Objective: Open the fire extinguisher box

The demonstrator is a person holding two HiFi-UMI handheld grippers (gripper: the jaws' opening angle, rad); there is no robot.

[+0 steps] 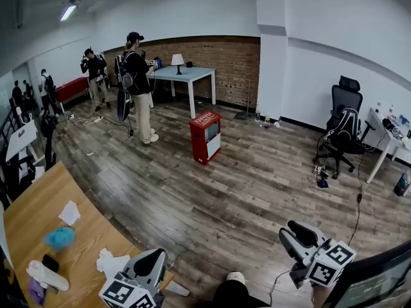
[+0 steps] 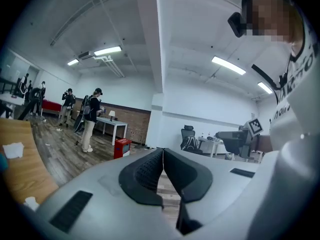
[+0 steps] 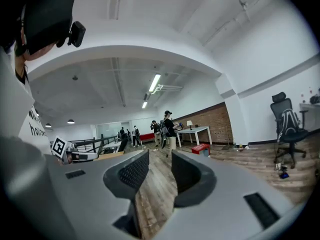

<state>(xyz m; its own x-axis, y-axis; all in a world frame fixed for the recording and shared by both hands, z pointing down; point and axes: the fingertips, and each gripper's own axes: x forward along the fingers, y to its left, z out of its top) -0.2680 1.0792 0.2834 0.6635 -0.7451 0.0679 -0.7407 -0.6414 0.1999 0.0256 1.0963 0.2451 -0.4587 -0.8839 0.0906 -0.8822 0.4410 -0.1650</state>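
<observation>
The red fire extinguisher box [image 1: 205, 136] stands upright on the wood floor in the middle of the room, its windowed front facing right and toward me. It is far from both grippers. It shows small and distant in the left gripper view [image 2: 121, 147] and in the right gripper view [image 3: 201, 148]. My left gripper [image 1: 156, 256] is low at the bottom left, over the table corner, with its jaws shut together and nothing between them [image 2: 163, 151]. My right gripper [image 1: 293, 231] is at the bottom right, open with an empty gap [image 3: 160, 156].
A wooden table [image 1: 38, 223] at the left carries a blue cloth [image 1: 60, 237] and crumpled paper. A person with a backpack [image 1: 137, 85] stands beyond the box, by a white table [image 1: 186, 76]. A black office chair [image 1: 343, 130] and floor cables are at right.
</observation>
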